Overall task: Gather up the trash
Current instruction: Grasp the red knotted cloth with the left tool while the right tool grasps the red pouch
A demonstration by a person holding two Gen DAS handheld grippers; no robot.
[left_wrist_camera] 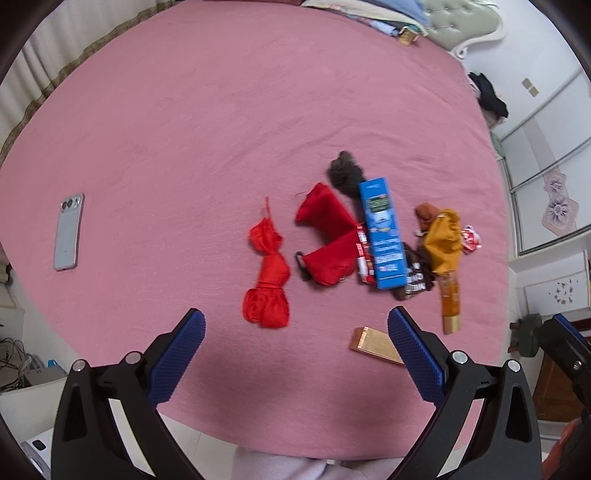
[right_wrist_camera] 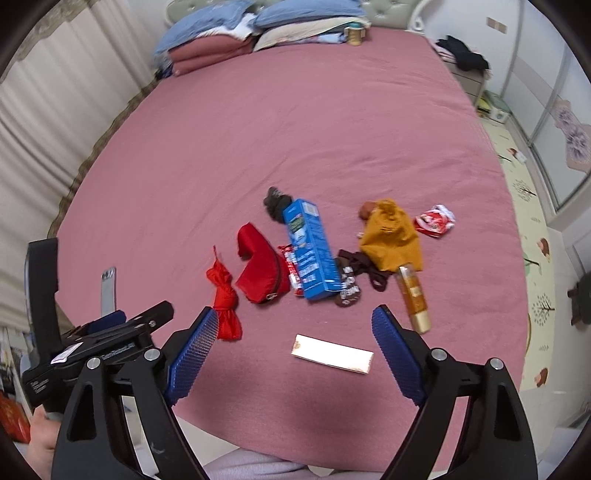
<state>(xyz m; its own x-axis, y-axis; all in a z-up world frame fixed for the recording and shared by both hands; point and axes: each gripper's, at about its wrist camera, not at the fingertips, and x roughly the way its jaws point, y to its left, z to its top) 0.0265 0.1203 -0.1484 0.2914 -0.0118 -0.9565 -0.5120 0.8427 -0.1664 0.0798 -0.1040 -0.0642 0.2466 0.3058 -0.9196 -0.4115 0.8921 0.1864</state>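
Observation:
Litter lies in a cluster on the pink bed (left_wrist_camera: 221, 129) (right_wrist_camera: 295, 129): a blue carton (left_wrist_camera: 384, 232) (right_wrist_camera: 312, 251), a red and white wrapper (left_wrist_camera: 364, 258) (right_wrist_camera: 291, 267), a crumpled red and white wrapper (left_wrist_camera: 471, 238) (right_wrist_camera: 434, 220), a dark printed wrapper (left_wrist_camera: 415, 280) (right_wrist_camera: 349, 288), an amber tube (left_wrist_camera: 450, 299) (right_wrist_camera: 413, 295) and a flat gold box (left_wrist_camera: 375, 345) (right_wrist_camera: 332, 354). My left gripper (left_wrist_camera: 295, 325) hangs open above the knotted red bag (left_wrist_camera: 267, 273) (right_wrist_camera: 223, 299). My right gripper (right_wrist_camera: 293, 321) stands open over the gold box, holding nothing.
A red pouch (left_wrist_camera: 325, 236) (right_wrist_camera: 260, 266), a mustard cloth bag (left_wrist_camera: 443, 240) (right_wrist_camera: 391, 236) and dark fabric (left_wrist_camera: 345, 171) (right_wrist_camera: 275, 203) sit among the litter. A phone (left_wrist_camera: 68, 230) (right_wrist_camera: 108, 291) lies to the left. Pillows (right_wrist_camera: 258, 26) are at the headboard.

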